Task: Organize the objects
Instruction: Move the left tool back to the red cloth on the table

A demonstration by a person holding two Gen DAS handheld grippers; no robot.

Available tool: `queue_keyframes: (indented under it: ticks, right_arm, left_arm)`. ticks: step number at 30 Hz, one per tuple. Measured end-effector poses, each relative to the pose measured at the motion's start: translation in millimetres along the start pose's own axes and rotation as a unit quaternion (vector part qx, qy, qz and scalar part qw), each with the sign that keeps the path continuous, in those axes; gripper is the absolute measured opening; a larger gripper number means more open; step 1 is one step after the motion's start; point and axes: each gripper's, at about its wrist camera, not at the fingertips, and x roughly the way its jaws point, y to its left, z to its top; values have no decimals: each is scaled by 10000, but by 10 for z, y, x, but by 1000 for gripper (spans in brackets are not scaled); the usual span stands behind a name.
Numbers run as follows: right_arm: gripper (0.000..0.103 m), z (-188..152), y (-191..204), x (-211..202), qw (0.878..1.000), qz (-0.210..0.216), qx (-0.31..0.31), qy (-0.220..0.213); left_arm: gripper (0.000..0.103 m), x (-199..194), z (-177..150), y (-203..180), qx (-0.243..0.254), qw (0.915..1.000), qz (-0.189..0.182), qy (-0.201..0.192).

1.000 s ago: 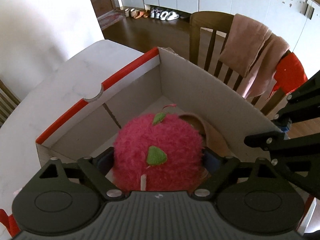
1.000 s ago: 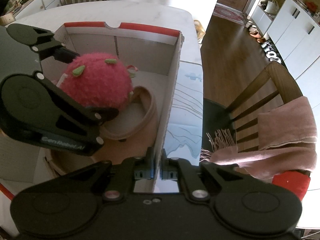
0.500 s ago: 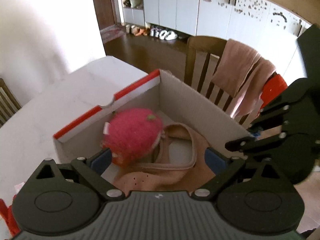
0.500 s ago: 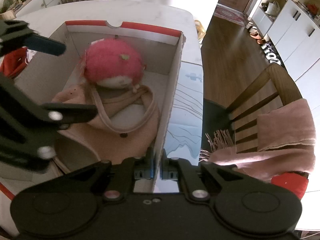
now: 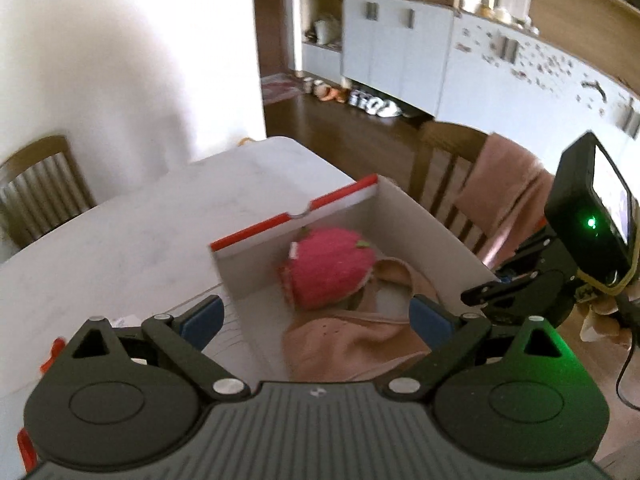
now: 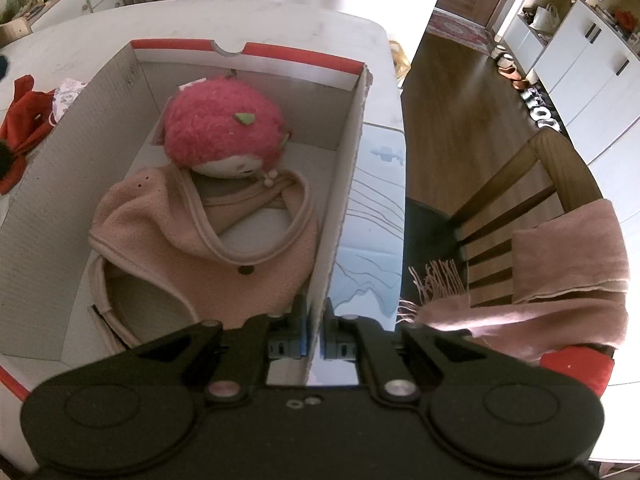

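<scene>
A fuzzy pink plush toy (image 6: 224,130) with green leaf patches lies at the far end of a white cardboard box with a red rim (image 6: 304,56), resting on a beige fleece garment (image 6: 224,256). My right gripper (image 6: 316,332) is shut on the box's right wall (image 6: 344,184) near its close end. My left gripper (image 5: 316,314) is open and empty, raised above the box's near left side; the toy (image 5: 328,268), garment (image 5: 352,340) and box (image 5: 292,216) lie below it.
The box stands on a white marble table (image 6: 200,16). Red cloth (image 6: 20,128) and a small patterned item (image 6: 66,96) lie left of the box. A wooden chair (image 6: 532,184) draped with pink cloth (image 6: 560,272) stands on the right.
My left gripper opened and let go of the pink plush toy, which dropped into the box's far end. The left gripper then rose up and back. The right gripper stayed put.
</scene>
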Motion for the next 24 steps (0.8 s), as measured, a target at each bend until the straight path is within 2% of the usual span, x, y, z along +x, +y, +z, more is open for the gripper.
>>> queue_keyframes:
  ticks: [8,13,18,24]
  right_arm:
    - [4,2,-1,-4,10000,-4,22,7]
    - [5,-1,-8,-11,10000,15,31,24]
    - [5,-12,0,-16,10000,21,11,39]
    - [5,-3,19,-13,10000,-1,-6,54]
  left_arm:
    - [99,-357,-239,201,-414,9982,337,-283]
    - [99,-527,-501,457,-839,9947,524,-276]
    - [99,-651,-841,786,-1240,9876,952,-155]
    - [99,-725,-1254,1177,-1693,9750,1436,94]
